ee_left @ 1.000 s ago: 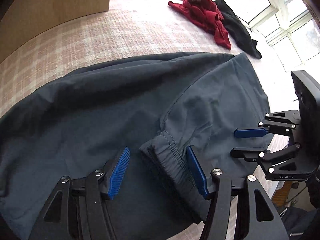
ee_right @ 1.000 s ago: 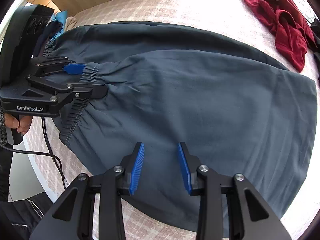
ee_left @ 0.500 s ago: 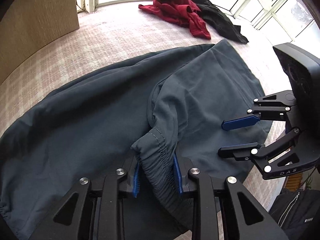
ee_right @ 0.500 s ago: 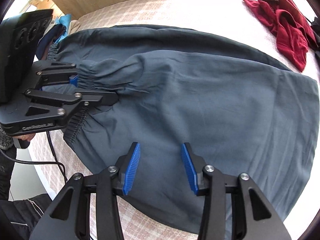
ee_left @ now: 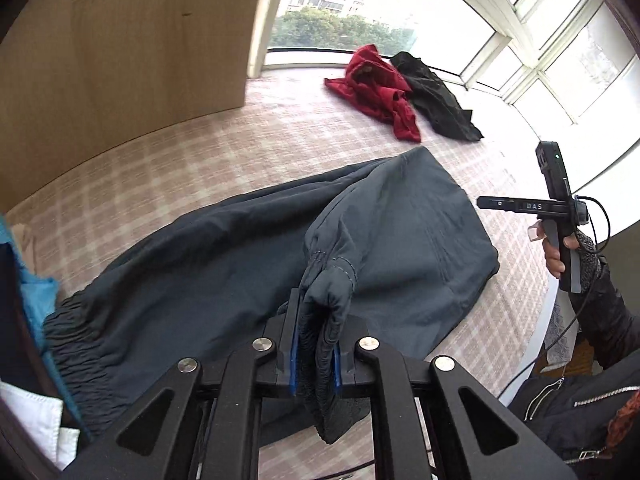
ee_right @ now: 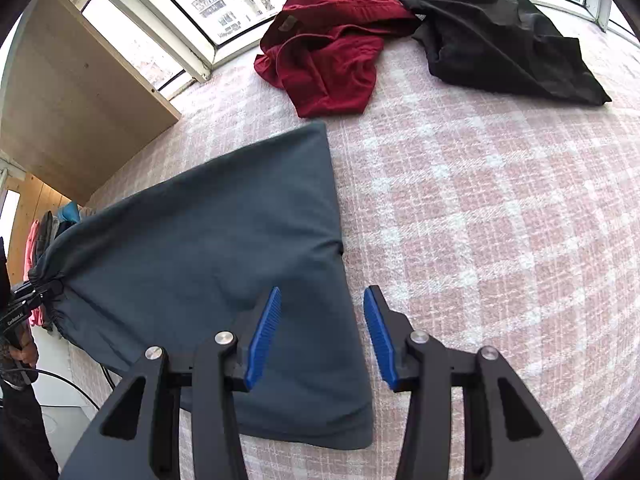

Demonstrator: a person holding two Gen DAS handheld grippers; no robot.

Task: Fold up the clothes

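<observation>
Your left gripper (ee_left: 314, 354) is clamped on the gathered elastic cuff (ee_left: 328, 276) of the dark slate trousers (ee_left: 224, 264); the bunched fabric fills the gap between the blue pads (ee_left: 293, 360) and spills out below them toward 6 o'clock; the cuff is raised off the surface, with the cloth running away from it toward 1 o'clock. The rest of the trousers lies spread over the pink checked cover (ee_left: 192, 168), from the shirred waistband (ee_left: 76, 344) at 8 o'clock of the left wrist view to the folded end near 3 o'clock.

Your right gripper (ee_right: 320, 332) has its jaws apart and holds nothing; its left pad sits above the dark cloth (ee_right: 208, 248) and its right pad above bare cover (ee_right: 480, 220), so the garment's straight right edge runs between the two fingers. In that view the trousers stretch from the middle to 9 o'clock, where the other gripper (ee_right: 30, 296) pinches the cuff at the frame's edge.

In the left wrist view your right gripper (ee_left: 516, 205) appears at 3 o'clock, edge-on, well apart from the trousers, with your right hand (ee_left: 560, 252) around its handle.

A red garment (ee_right: 328, 52) and a black garment (ee_right: 496, 36) lie crumpled side by side at 12 o'clock, touching each other, near the window (ee_left: 344, 4); a wooden panel (ee_left: 120, 60) stands at 10 o'clock; folded clothes (ee_right: 48, 228) sit at 9 o'clock of the right wrist view.
</observation>
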